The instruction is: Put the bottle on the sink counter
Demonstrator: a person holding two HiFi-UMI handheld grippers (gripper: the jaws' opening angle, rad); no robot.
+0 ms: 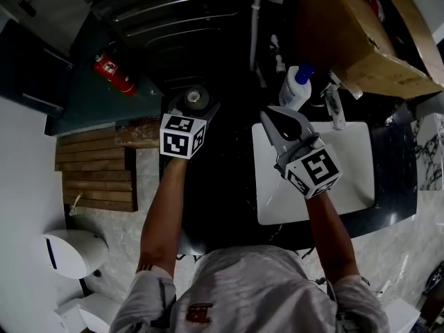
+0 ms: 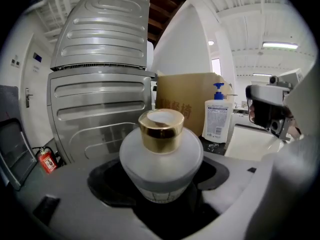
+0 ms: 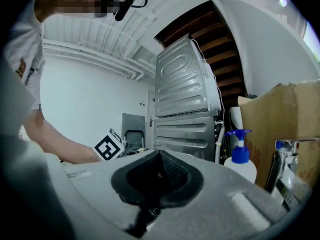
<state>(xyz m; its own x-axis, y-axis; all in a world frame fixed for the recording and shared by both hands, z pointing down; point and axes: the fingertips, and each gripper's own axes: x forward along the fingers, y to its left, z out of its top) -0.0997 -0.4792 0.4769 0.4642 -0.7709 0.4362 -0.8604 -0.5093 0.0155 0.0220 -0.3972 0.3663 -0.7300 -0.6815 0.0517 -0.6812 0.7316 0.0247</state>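
Left gripper view: bottle [image 2: 161, 156] upright between left gripper [image 2: 160, 180] fingers [image 2: 60, 186].

1. Bottle [image 2: 161, 149]: base hidden between the jaws of the left gripper [image 2: 160, 179].
2. Pump bottle [image 1: 295, 85], behind the sink [image 1: 350, 161]: label print too small to read.
3. Cardboard box [image 1: 374, 40], behind the sink: cut off by the head view's upper edge.

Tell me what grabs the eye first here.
A frosted round glass bottle with a gold cap sits clamped in the left gripper, filling its view. The right gripper hangs shut and empty over the white rectangular sink basin, near a white pump bottle with a blue top.
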